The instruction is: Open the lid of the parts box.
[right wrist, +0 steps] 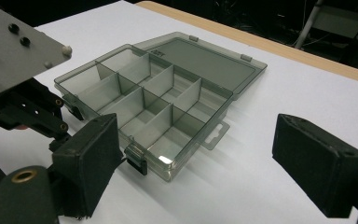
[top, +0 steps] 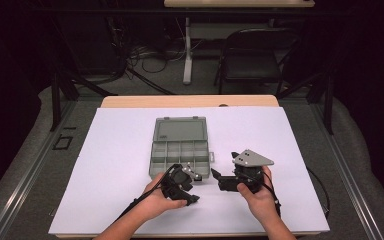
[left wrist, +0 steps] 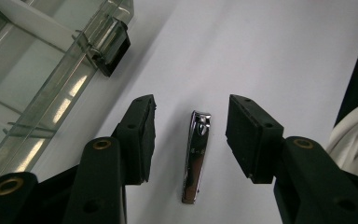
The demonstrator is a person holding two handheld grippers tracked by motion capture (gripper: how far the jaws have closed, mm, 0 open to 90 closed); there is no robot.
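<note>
A white table (top: 130, 150) fills the middle of the high view, with a wooden edge along its far side and dark floor all around it. Up at the top right of that frame sits a black folding chair (top: 252, 57), well apart from the action, next to a pale table leg.

Centre frame, here's the smoky clear compartment box (top: 180, 147), lid thrown flat open toward the top of the picture. In the right gripper view it takes the centre-left, two rows of divided cells, a black latch on its near wall and a small hang tab sticking out of its side.

Down at the bottom of the high view, two hands come in. The left gripper (top: 189, 175) sits just below the box's lower edge, close to its front wall. The right gripper (top: 219, 177) is lower right of the box, grey plate on top, jaws pointing left toward the other gripper.

Right gripper view: its two black jaws stand wide apart at the lower corners, nothing between them, the box beyond.

Now the small one. In the left gripper view a chrome nail clipper (left wrist: 196, 156) lies flat on the white surface, dead centre, lengthwise between the jaws. Those jaws are spread, one on each side of the clipper, neither pad touching it. The box's corner and latch sit upper left of that frame.
</note>
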